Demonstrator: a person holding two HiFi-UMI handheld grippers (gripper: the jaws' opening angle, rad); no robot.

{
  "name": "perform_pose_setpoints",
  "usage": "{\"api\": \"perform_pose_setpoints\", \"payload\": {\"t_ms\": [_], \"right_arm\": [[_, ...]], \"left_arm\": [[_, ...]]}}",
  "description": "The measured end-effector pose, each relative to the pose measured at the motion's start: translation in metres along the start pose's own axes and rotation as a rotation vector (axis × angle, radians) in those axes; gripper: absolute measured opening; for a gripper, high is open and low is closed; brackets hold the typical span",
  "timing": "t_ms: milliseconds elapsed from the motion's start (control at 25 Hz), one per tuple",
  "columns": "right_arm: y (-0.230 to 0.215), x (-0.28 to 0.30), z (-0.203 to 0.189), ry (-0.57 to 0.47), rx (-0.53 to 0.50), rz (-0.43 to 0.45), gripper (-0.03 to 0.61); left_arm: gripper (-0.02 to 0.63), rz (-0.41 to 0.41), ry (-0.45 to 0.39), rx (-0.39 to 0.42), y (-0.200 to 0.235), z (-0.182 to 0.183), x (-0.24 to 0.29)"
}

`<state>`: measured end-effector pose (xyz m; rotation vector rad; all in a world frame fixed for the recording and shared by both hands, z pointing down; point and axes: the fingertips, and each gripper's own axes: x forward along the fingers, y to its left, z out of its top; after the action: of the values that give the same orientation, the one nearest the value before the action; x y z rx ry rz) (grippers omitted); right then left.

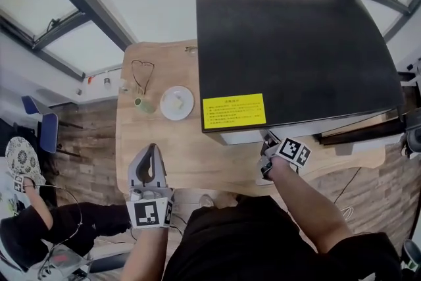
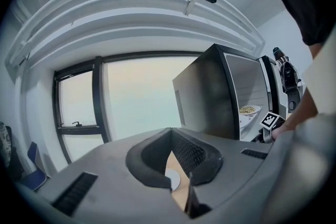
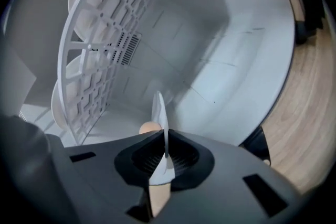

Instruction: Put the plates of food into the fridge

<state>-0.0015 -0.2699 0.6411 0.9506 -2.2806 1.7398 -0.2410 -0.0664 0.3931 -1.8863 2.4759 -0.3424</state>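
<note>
right gripper (image 1: 268, 145): at the open front of the fridge, jaws clamped on the rim of a white plate (image 3: 159, 107); in the right gripper view the plate is edge-on, with its far part inside the fridge.
food on held plate: one tan rounded piece (image 3: 149, 127) shows past the rim; can't tell what it is.
left gripper (image 1: 152, 148): over the wooden table (image 1: 197, 154), well left of the fridge, tips together with nothing between them; the table and a bit of white plate show through the gap behind the tips.
fridge (image 1: 289, 43): black mini unit on the right half of the table, yellow label (image 1: 233, 110) on its top near the front left corner, white interior (image 3: 220, 50).
shelf: white grid rack (image 3: 105, 44) inside, with rims of other white plates showing at its edge (image 3: 56, 105).
plate already inside: in the left gripper view, a plate with yellowish food (image 2: 247, 110) sits on a shelf.
plate still out: small white plate with food (image 1: 177, 102) on the table just left of the fridge, a small green item (image 1: 139, 102) beside it.
</note>
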Motion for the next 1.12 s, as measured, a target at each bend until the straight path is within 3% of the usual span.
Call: {"api": "perform_pose_setpoints", "payload": {"t_ms": [200,440,680,960,1120], "right_arm": [[-0.002,0.008,0.008,0.006,-0.171,-0.110,0.039],[-0.004,0.009,0.013,0.032,-0.484,-0.294,0.111],[-0.021,0.004,0.020,0.028,-0.557,-0.426,0.149],[-0.019,-0.010,0.024,-0.015,-0.557,-0.429,0.149],[0.002,-0.028,0.027,-0.076,-0.678,-0.362,0.149]], "left_arm": [[0.005,0.054,0.008,-0.004,0.019,-0.004,-0.010],[0.005,0.090,0.021,-0.011,0.032,-0.009,-0.024],[0.005,0.107,-0.006,-0.006,0.047,0.005,-0.034],[0.005,0.077,-0.017,0.000,0.039,0.012,-0.034],[0.005,0.042,-0.027,0.013,0.024,0.015,-0.035]]}}
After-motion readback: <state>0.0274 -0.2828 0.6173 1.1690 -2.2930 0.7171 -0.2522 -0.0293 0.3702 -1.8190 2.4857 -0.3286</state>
